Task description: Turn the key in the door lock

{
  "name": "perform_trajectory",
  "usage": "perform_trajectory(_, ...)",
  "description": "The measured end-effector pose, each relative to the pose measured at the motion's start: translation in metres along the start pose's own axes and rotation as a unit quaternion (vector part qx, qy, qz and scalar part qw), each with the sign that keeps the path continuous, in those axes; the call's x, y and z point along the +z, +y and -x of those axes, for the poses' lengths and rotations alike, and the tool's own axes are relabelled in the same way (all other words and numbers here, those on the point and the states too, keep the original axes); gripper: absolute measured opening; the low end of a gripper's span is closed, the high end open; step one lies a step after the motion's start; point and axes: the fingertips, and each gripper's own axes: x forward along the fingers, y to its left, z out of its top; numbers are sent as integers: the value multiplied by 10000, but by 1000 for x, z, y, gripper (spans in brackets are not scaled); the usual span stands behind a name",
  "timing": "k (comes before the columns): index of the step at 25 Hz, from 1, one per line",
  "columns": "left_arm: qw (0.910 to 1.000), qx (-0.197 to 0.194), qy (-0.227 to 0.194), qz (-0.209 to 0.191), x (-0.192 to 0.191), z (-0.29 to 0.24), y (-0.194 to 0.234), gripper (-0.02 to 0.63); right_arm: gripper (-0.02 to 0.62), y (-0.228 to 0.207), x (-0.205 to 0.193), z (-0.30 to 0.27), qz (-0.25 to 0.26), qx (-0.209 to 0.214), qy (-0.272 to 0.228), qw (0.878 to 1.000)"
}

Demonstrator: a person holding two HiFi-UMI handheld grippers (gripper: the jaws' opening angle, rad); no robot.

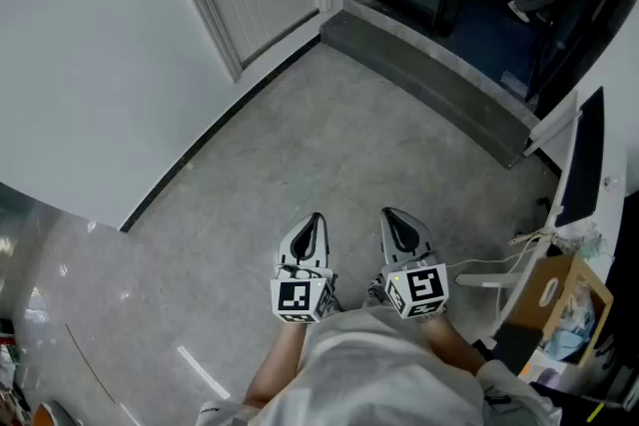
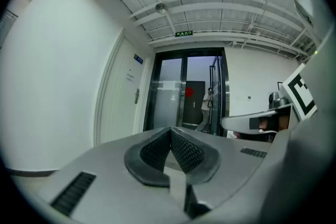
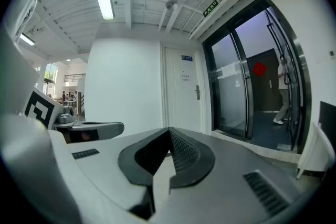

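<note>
Standing on the speckled grey floor (image 1: 300, 145), the person holds the left tool (image 1: 313, 217) and the right tool (image 1: 391, 213) side by side, each with its ribbed dark jaws pressed together on nothing. Well ahead of both, the white panelled door (image 3: 184, 93) stands closed in the white wall, just left of the black-framed glass doors (image 3: 247, 86). Its small metal handle and lock (image 3: 197, 92) sit at the door's right edge; whether a key is in the lock is too small to tell.
</note>
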Motion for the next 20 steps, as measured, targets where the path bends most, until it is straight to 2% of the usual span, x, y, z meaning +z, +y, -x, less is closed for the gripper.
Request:
perform_trajectory(5, 9997, 133, -114, -139, 8, 26, 32, 8, -5, 35, -1, -10, -315, 159, -8, 9994)
perform_trajectory(11, 9995, 260, -5, -162, 8, 59, 70, 8, -5, 78, -8, -21, -527, 241, 64, 9983)
perform_trajectory(16, 9996, 199, -60, -182, 12, 68, 77, 8, -5, 94, -10, -16, -526, 216, 45, 9984)
perform_trajectory(20, 9998, 64, -111, -171, 11, 62, 72, 8, -5, 89, -10, -13, -419, 103, 25, 9991)
